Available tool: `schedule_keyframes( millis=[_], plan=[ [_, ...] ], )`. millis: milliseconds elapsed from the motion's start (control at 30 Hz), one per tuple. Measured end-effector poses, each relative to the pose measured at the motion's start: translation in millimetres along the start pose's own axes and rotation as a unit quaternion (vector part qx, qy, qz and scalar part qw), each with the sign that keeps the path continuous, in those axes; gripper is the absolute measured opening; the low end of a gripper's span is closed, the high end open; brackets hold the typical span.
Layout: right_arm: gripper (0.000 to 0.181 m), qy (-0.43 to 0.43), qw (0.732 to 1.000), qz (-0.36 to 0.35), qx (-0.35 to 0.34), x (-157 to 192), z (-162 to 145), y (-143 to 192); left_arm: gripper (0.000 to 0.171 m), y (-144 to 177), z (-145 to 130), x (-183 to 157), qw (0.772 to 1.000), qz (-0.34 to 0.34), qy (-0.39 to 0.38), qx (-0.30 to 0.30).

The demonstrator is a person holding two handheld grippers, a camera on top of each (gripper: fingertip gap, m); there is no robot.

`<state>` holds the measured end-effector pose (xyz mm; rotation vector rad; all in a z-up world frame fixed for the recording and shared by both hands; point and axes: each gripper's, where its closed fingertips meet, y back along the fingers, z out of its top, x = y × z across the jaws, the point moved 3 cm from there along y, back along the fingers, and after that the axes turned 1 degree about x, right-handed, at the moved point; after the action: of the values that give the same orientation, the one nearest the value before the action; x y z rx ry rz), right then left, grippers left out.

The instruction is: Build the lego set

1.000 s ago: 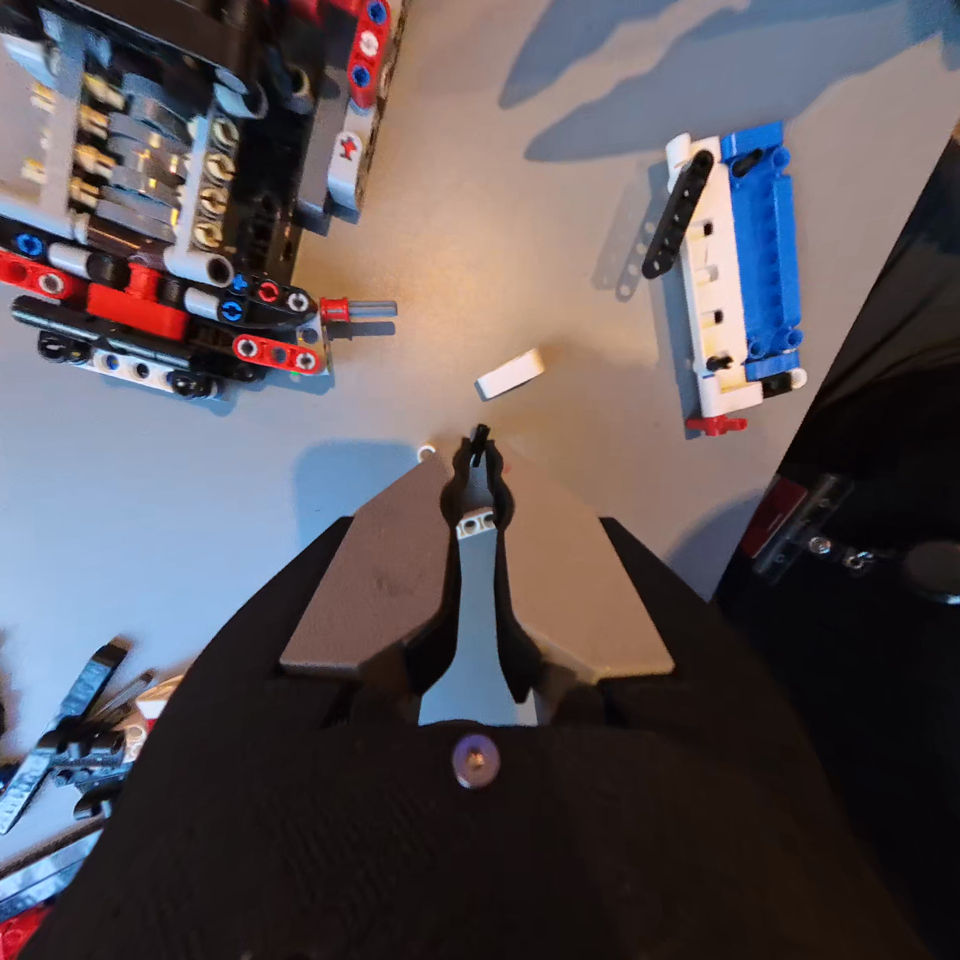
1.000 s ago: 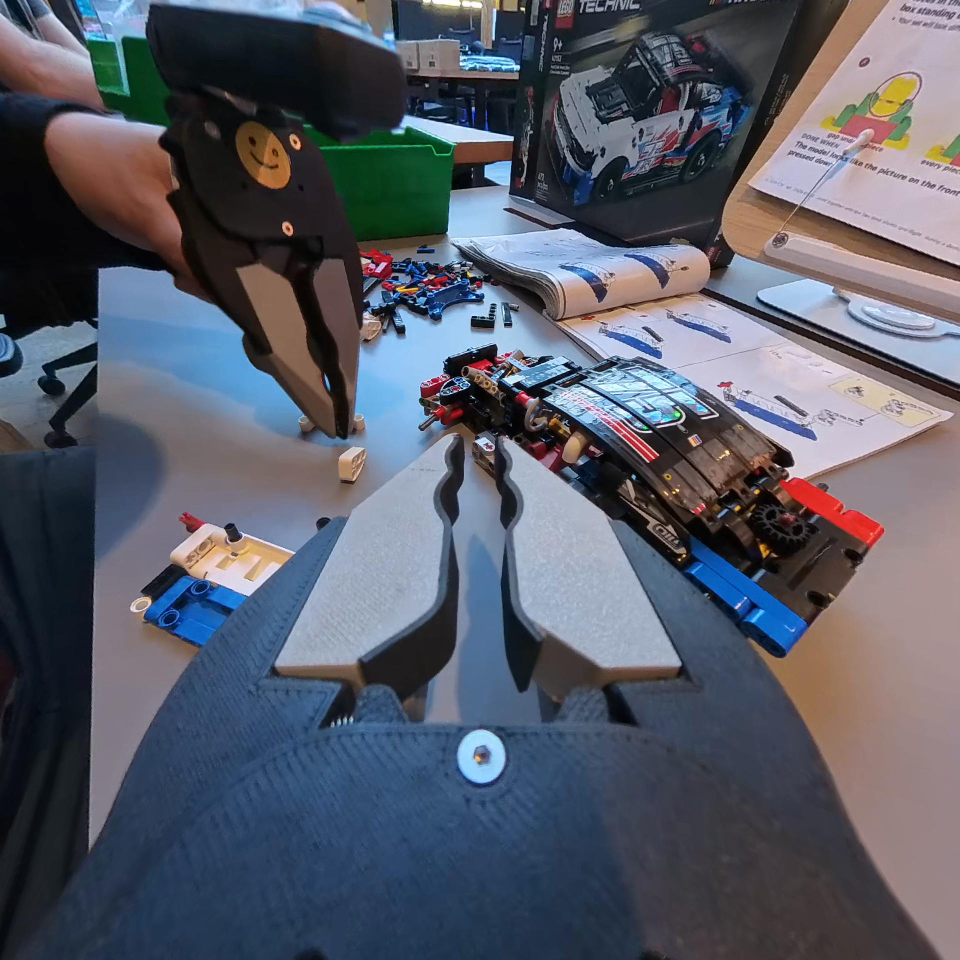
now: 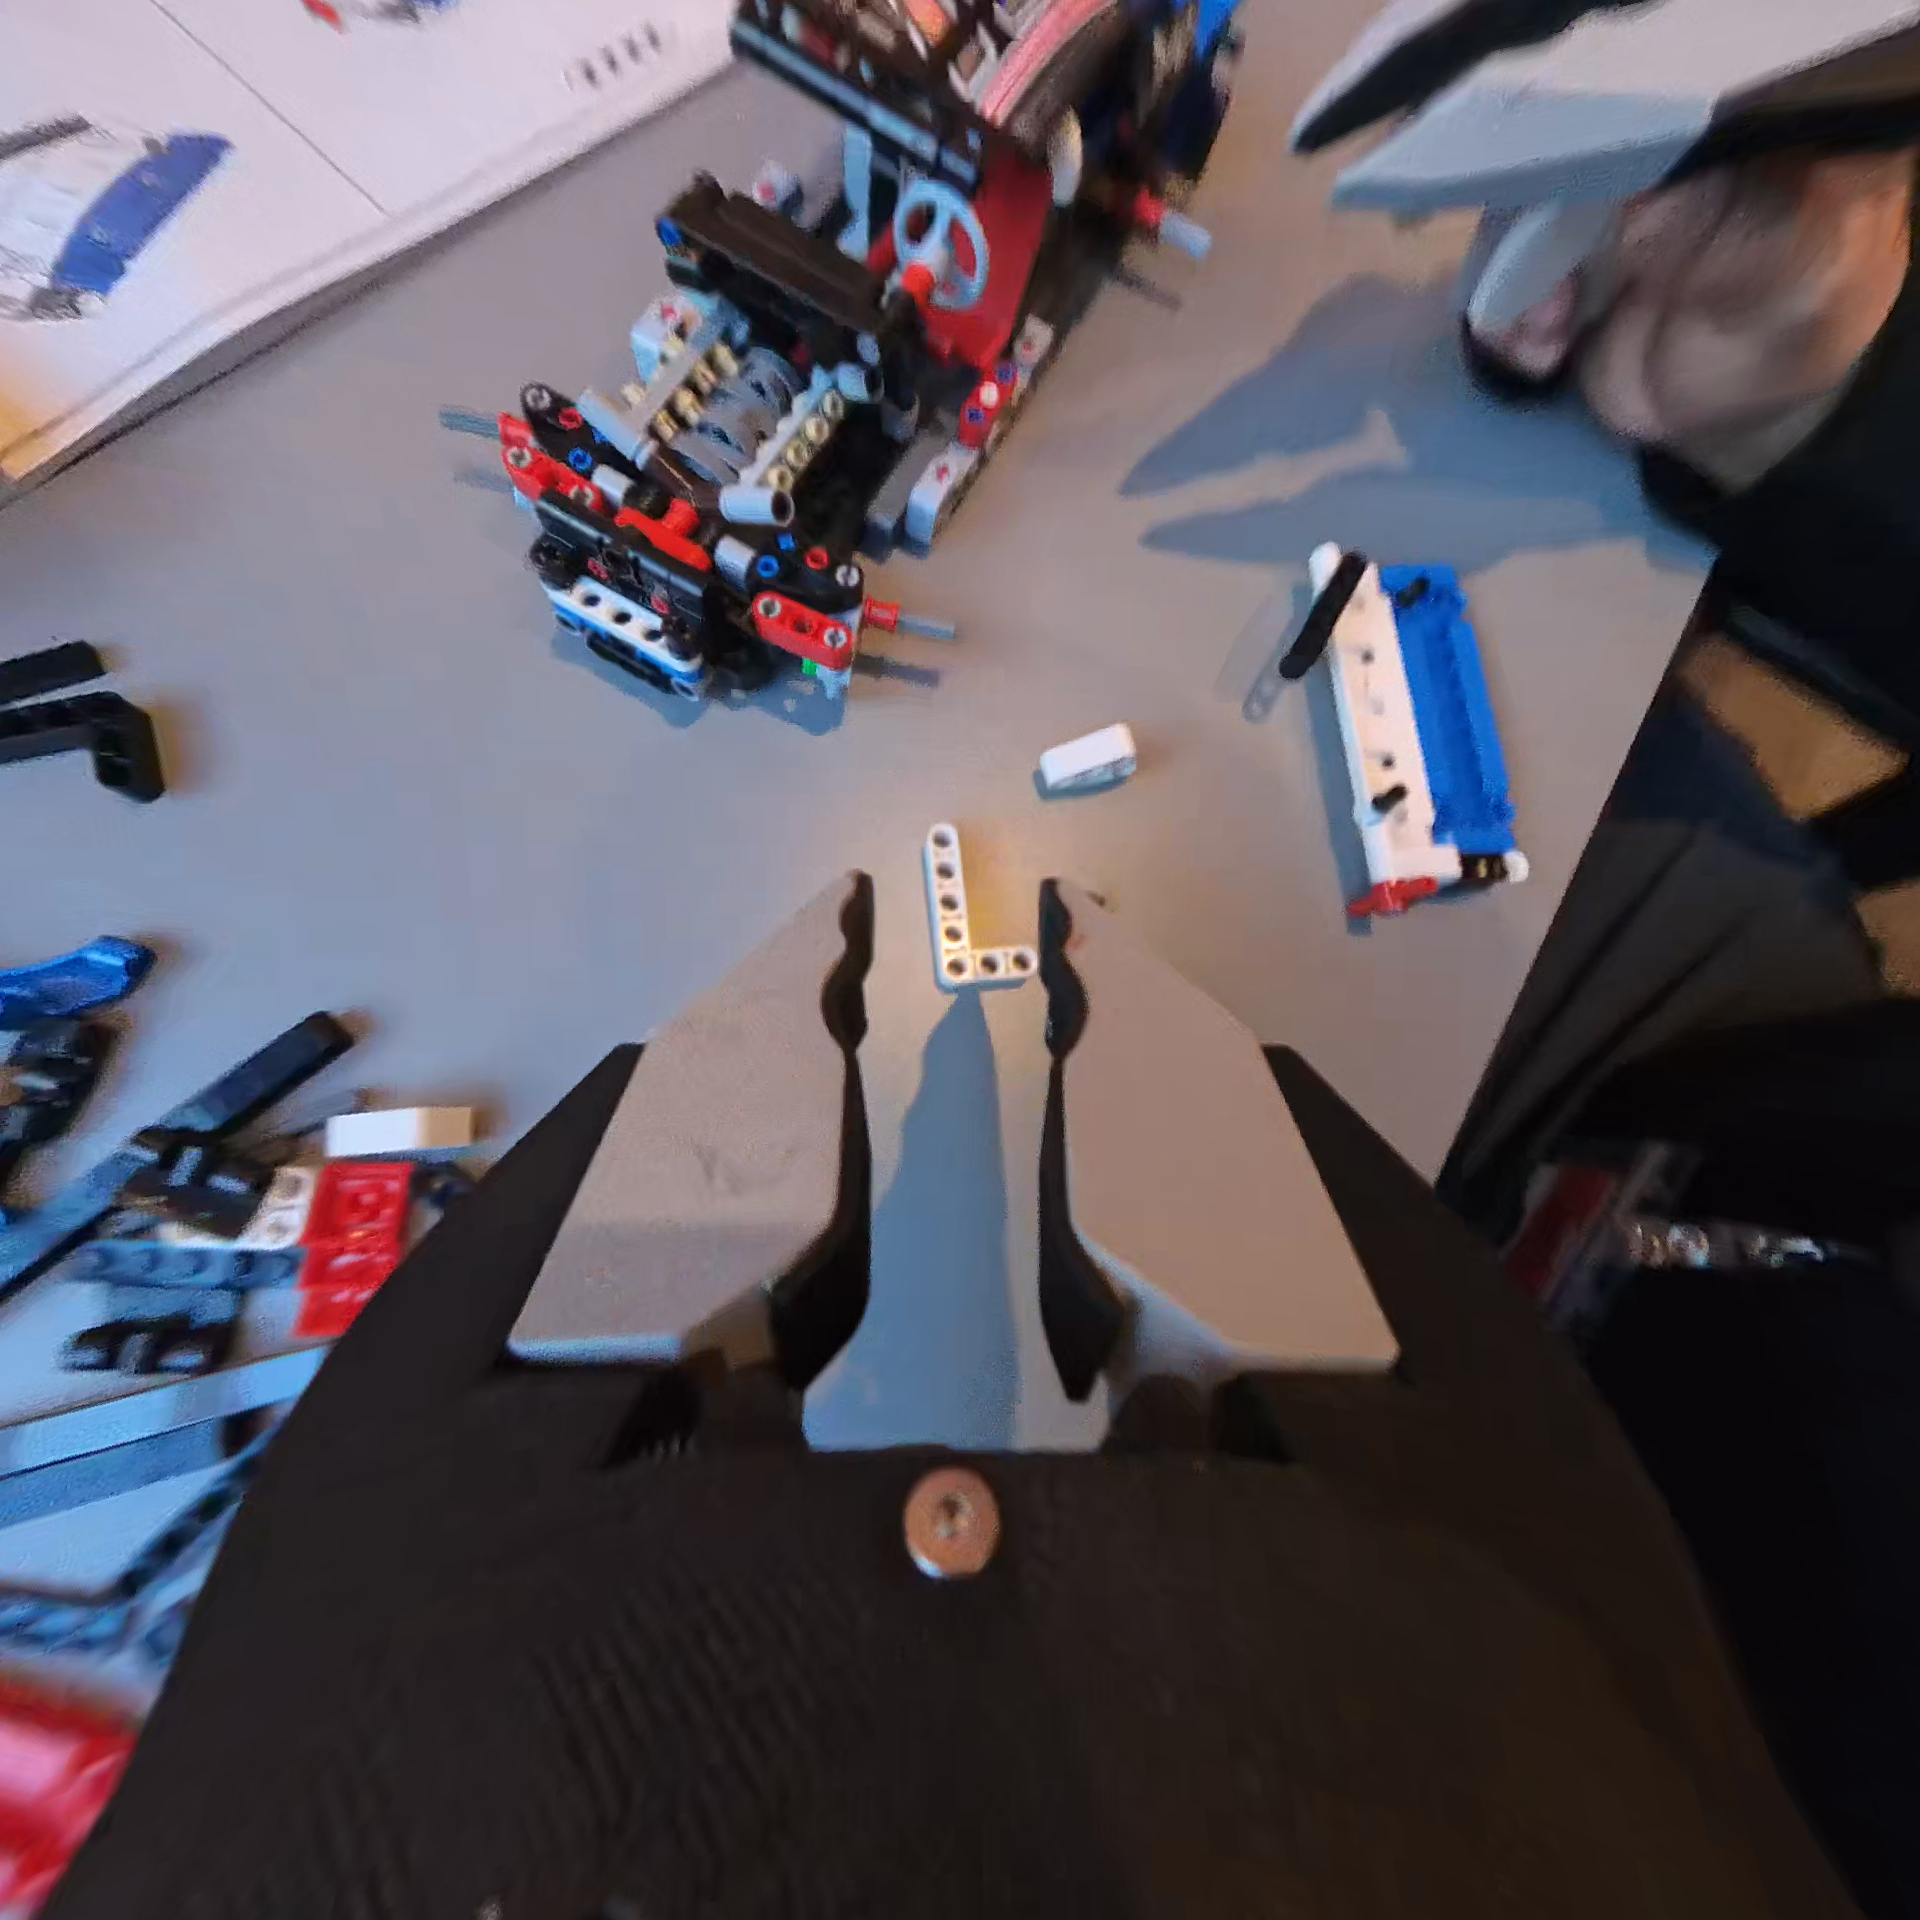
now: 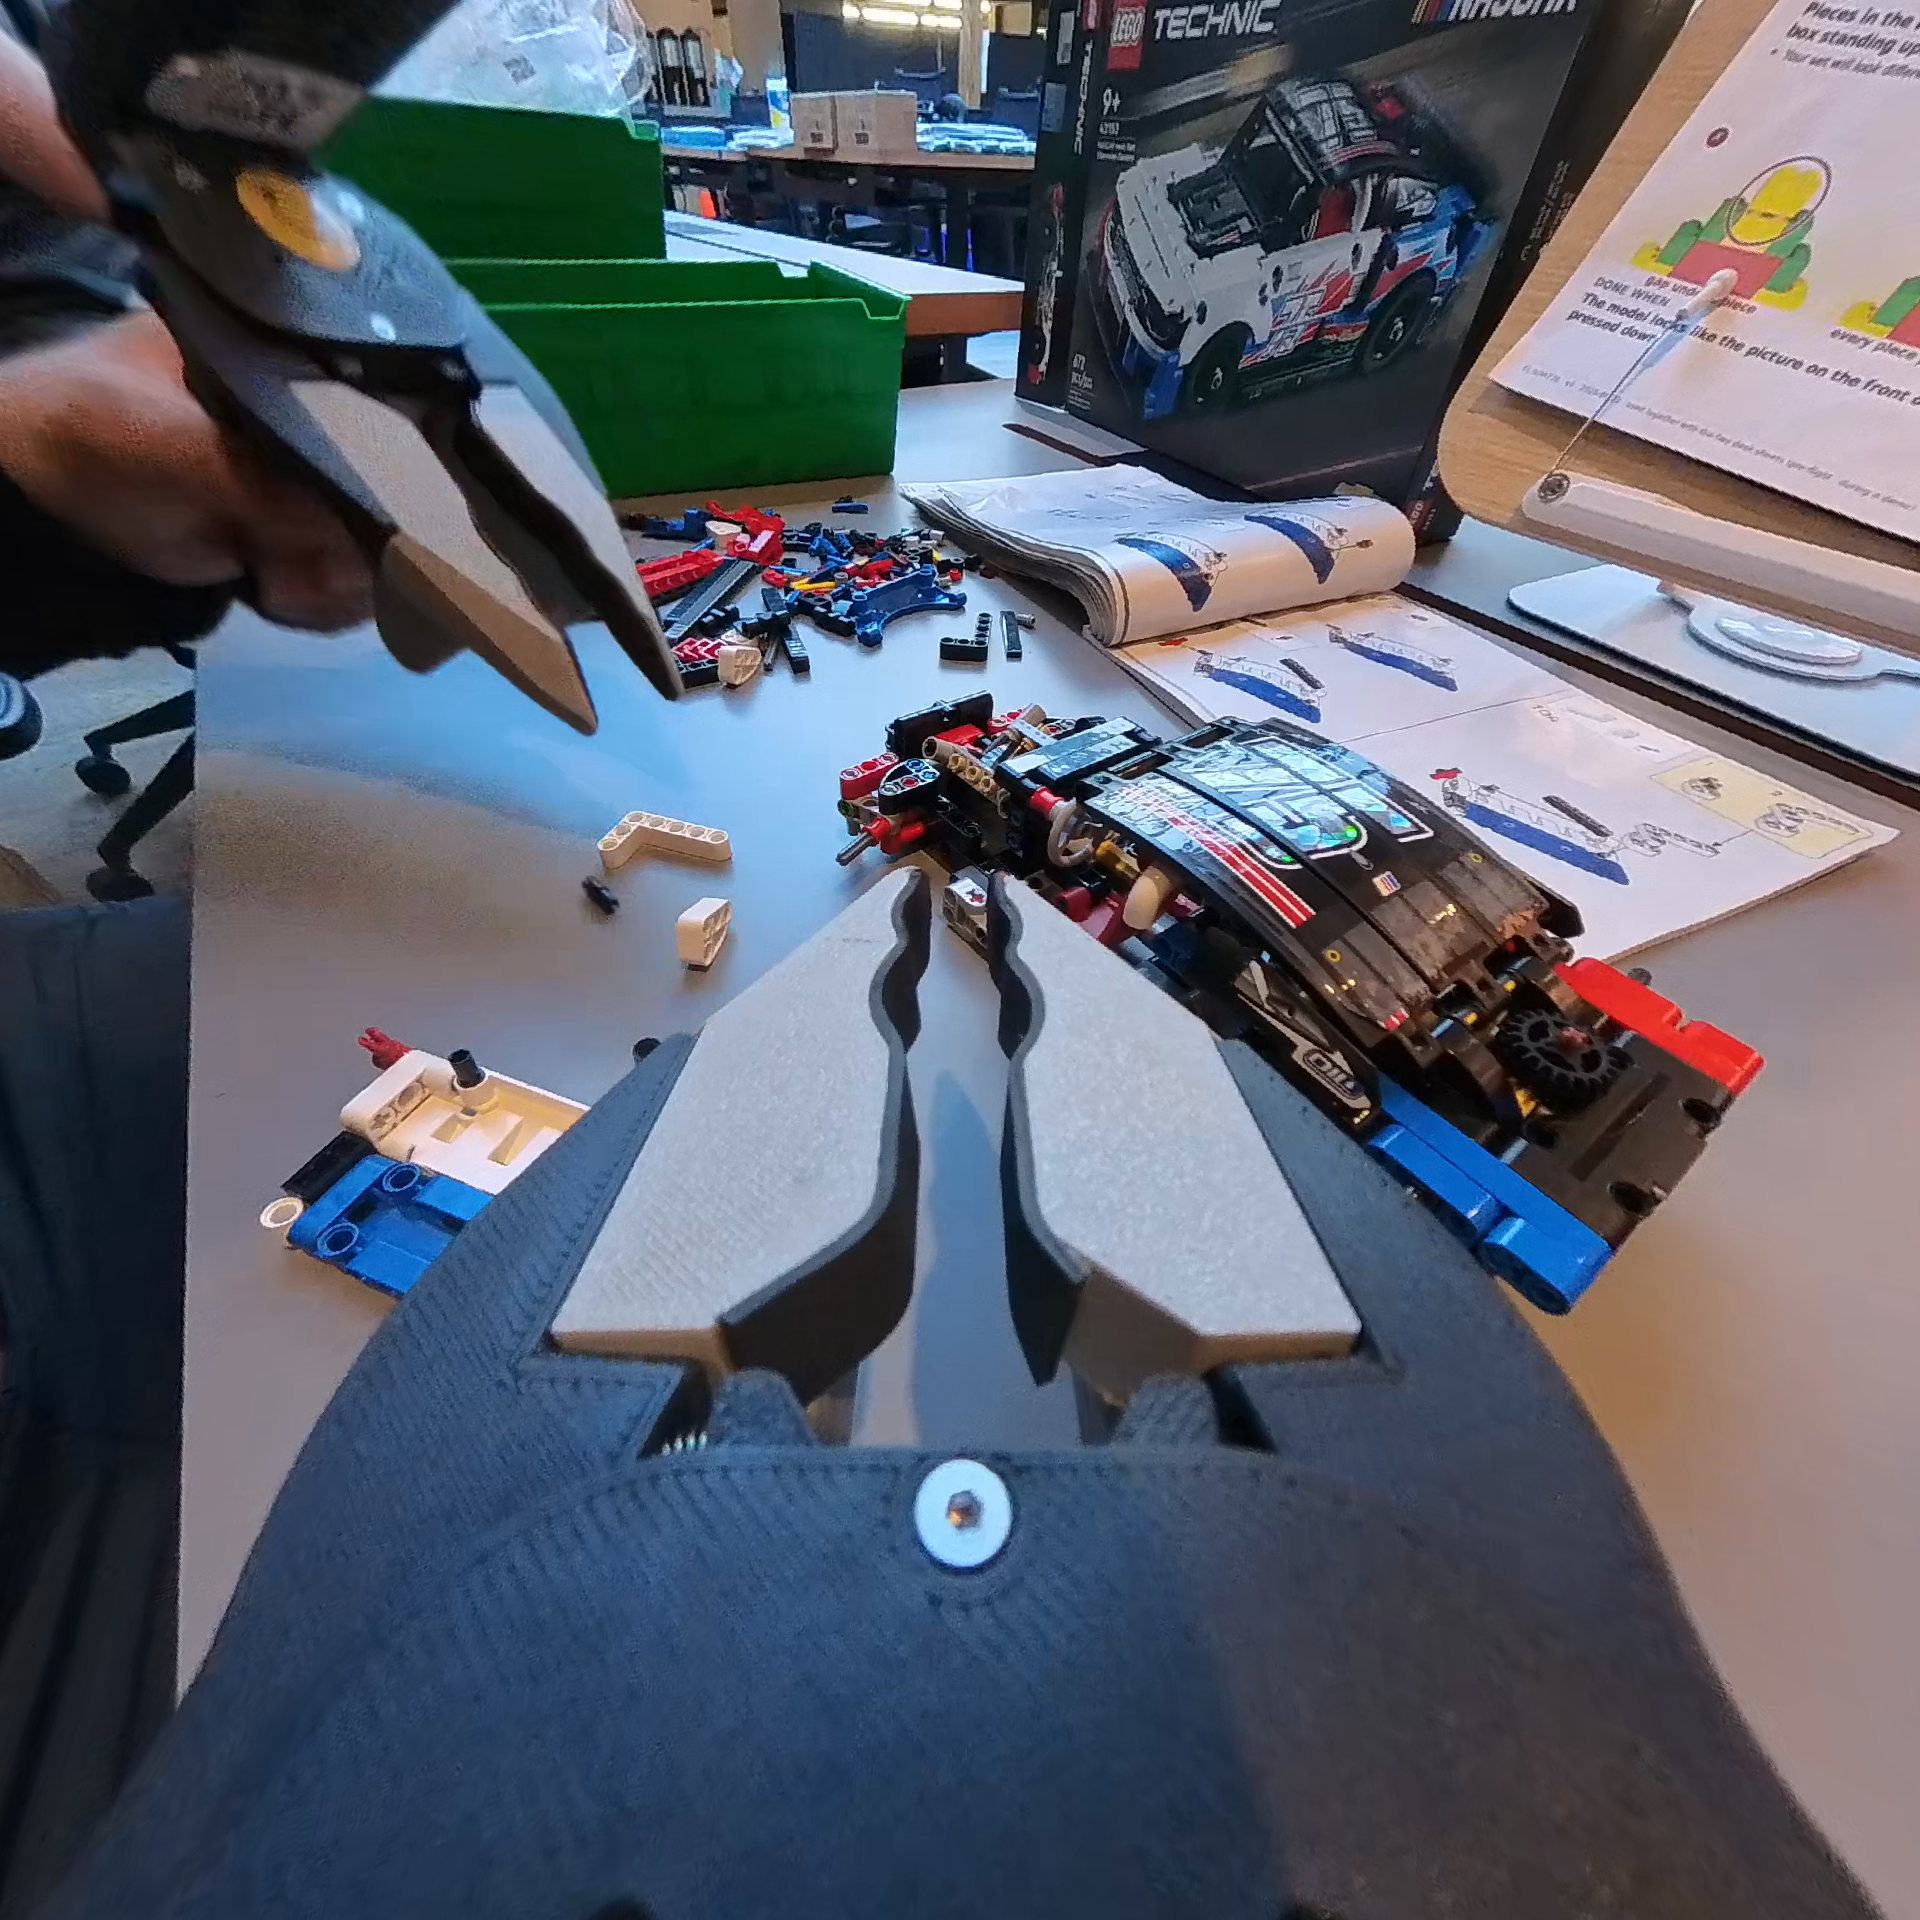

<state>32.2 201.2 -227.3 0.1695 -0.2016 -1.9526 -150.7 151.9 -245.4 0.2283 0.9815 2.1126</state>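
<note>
Left gripper (image 3: 951, 896) spread wide and empty, hovering over white L-shaped beam (image 3: 961, 912) lying flat between the fingertips, long arm pointing away, short arm toward the right finger. Right gripper (image 4: 954, 896) slightly parted, empty, beside the part-built car (image 4: 1288, 914). Printed box (image 4: 1288, 218) behind; wording left unquoted.

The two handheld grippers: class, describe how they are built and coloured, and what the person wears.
The left gripper has a black ribbed printed body, two pale grey tapering fingers with wavy black inner pads and a silver screw; a round yellow sticker marks its underside. The right gripper matches, with a dark blue-grey body. A dark sleeve shows.
</note>
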Motion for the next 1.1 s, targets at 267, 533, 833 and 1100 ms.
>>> schedule_keyframes(
  millis=[267, 533, 833, 1100],
  plan=[
    [0.008, 0.0, 1.0, 0.002, -0.001, 2, 0, 0, 0.039, 0, 2, 36, 0.986, 0.061, 0.04, -0.151],
    [0.008, -0.005, 1.0, 0.012, 0.0, 3, 0, 0, 0.032, 3, 4, 45, 0.979, 0.071, 0.023, -0.192],
    [0.008, -0.02, 0.999, 0.033, -0.002, 4, 0, -1, 0.022, -3, 6, 38, 0.983, 0.039, 0.001, -0.182],
    [0.01, -0.048, 0.998, 0.042, -0.014, 0, 3, 1, 0.02, -1, 9, 39, 0.98, 0.021, 0.011, -0.196]
  ],
)
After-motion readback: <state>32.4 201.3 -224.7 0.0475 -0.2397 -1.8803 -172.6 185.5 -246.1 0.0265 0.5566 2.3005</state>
